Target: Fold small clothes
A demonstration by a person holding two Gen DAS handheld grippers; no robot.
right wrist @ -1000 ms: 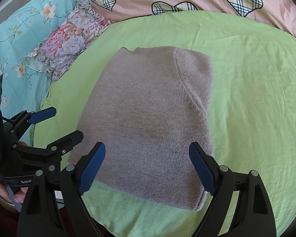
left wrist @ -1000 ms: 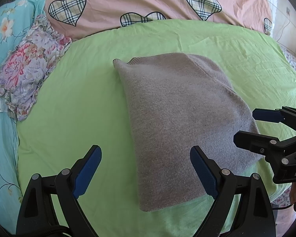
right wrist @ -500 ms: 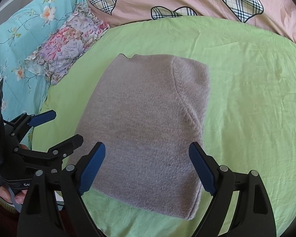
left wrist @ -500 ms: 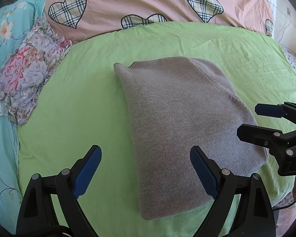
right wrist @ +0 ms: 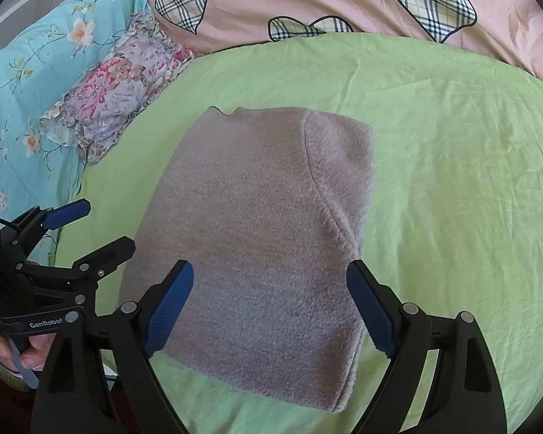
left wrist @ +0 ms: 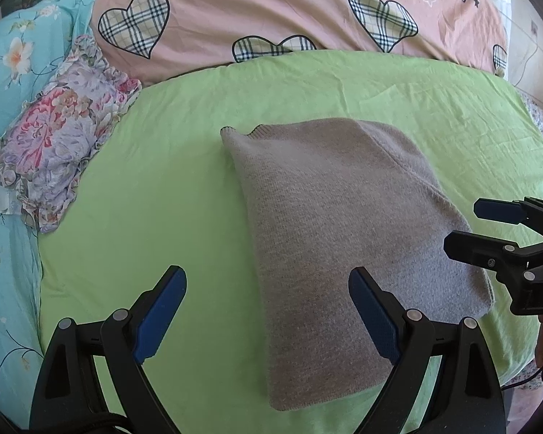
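A grey knitted garment [left wrist: 340, 238] lies folded into a compact rectangle on the green sheet [left wrist: 155, 202]; it shows too in the right wrist view [right wrist: 257, 231]. My left gripper [left wrist: 268, 311] hovers open above the garment's near left edge, nothing between its blue pads. My right gripper [right wrist: 269, 303] is open as well, held over the garment's near end without touching it. Each gripper appears in the other's view: the right gripper [left wrist: 503, 228] at the right edge, the left gripper [right wrist: 87, 231] at the left, with a hand [right wrist: 25, 354] on its handle.
A pink quilt with plaid hearts [left wrist: 271, 11] runs along the far side of the bed. A floral ruffled pillow [left wrist: 50, 141] and a turquoise flowered cover [left wrist: 7, 72] lie to the left. Bare green sheet [right wrist: 452, 188] spreads to the right of the garment.
Both views have pulled back slightly, so the garment sits a little farther away in each. Both grippers stay open and the garment has not shifted on the sheet.
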